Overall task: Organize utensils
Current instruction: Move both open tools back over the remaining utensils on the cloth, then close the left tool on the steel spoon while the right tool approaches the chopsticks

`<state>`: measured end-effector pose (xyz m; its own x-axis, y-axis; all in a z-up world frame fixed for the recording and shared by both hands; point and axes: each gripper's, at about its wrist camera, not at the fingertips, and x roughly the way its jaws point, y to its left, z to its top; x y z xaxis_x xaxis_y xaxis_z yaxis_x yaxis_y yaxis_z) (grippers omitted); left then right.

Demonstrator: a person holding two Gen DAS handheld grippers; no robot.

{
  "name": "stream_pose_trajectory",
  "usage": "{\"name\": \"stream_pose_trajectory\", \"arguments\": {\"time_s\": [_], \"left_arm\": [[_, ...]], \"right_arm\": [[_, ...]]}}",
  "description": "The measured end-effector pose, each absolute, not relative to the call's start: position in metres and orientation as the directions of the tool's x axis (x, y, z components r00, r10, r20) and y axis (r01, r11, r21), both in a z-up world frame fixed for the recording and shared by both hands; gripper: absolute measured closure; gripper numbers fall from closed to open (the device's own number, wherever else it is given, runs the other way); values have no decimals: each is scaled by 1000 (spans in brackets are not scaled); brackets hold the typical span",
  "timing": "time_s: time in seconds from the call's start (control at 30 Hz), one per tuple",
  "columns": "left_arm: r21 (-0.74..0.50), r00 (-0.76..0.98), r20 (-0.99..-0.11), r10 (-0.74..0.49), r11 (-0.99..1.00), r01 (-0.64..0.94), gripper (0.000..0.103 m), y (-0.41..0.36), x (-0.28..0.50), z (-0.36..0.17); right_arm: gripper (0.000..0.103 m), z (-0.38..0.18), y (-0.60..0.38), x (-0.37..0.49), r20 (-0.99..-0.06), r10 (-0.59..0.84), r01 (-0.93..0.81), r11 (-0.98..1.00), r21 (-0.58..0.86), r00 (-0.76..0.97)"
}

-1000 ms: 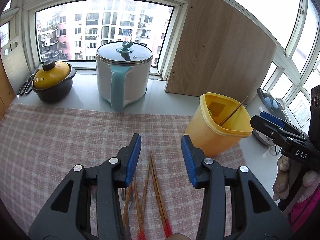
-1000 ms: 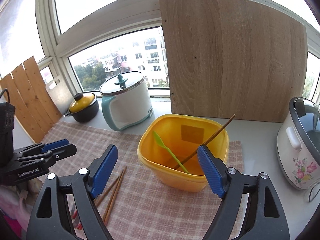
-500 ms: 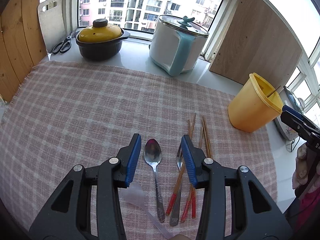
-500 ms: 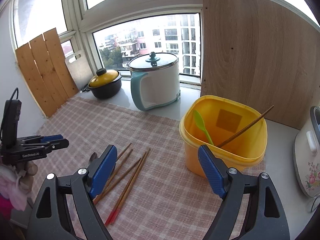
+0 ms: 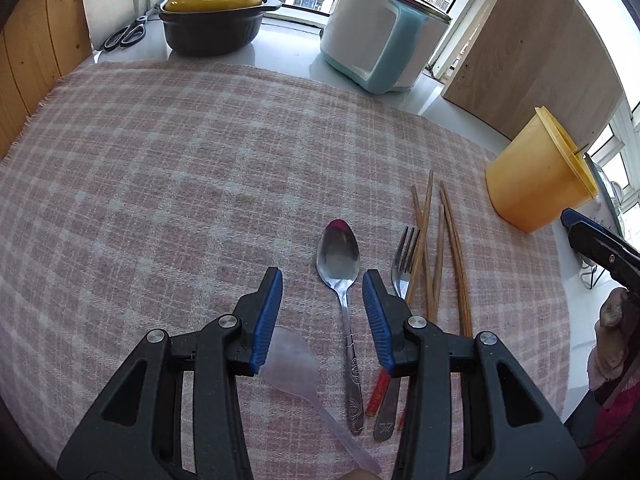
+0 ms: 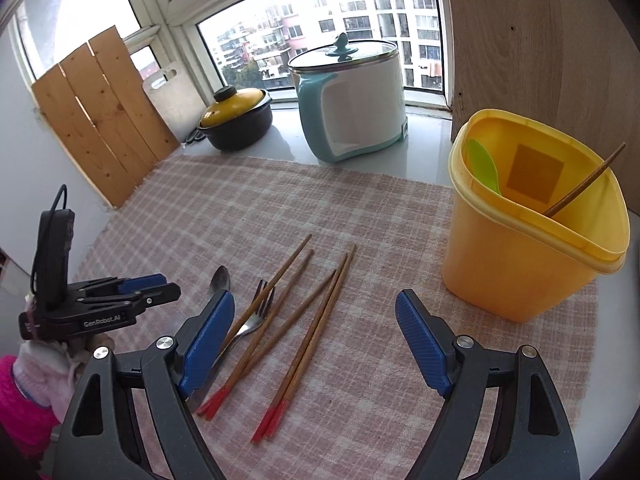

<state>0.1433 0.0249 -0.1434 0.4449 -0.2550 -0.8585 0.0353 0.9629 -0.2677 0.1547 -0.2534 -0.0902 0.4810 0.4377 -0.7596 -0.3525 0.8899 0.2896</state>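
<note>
Pick-up step, by the look. Left gripper (image 5: 322,282) tilted down over metal spoon (image 5: 338,258), jaws part open, empty; closing on its handle seems next. Fork (image 6: 256,314) and chopsticks (image 6: 316,328) lie right of it. Right gripper (image 6: 314,332) wide, empty. Yellow bin (image 6: 524,252) far right.

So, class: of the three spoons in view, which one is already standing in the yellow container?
The green plastic spoon, leaning inside the yellow container. The metal spoon and the translucent spoon lie flat on the checked cloth.
</note>
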Motion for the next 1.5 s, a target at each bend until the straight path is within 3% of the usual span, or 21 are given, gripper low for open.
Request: {"name": "stream_pose_trajectory", "arguments": {"time_s": [0.27, 0.63, 1.0, 1.3, 1.5], "left_arm": [[-268, 405, -874, -269, 962, 63, 61, 16, 156, -164], [-286, 394, -872, -291, 955, 72, 61, 18, 178, -181], [-271, 403, -865, -298, 954, 124, 61, 15, 190, -182], [-248, 410, -865, -289, 957, 153, 61, 13, 188, -182], [-207, 422, -867, -264, 962, 178, 69, 7, 188, -184]], "right_arm": [[34, -103, -234, 172, -778, 469, -334, 876, 349, 417], [62, -126, -210, 194, -801, 501, -320, 857, 404, 329], [70, -141, -198, 211, -805, 526, -310, 841, 443, 276], [70, -159, -189, 224, -824, 516, -270, 849, 454, 234], [71, -164, -183, 228, -830, 512, -270, 850, 452, 223]]}}
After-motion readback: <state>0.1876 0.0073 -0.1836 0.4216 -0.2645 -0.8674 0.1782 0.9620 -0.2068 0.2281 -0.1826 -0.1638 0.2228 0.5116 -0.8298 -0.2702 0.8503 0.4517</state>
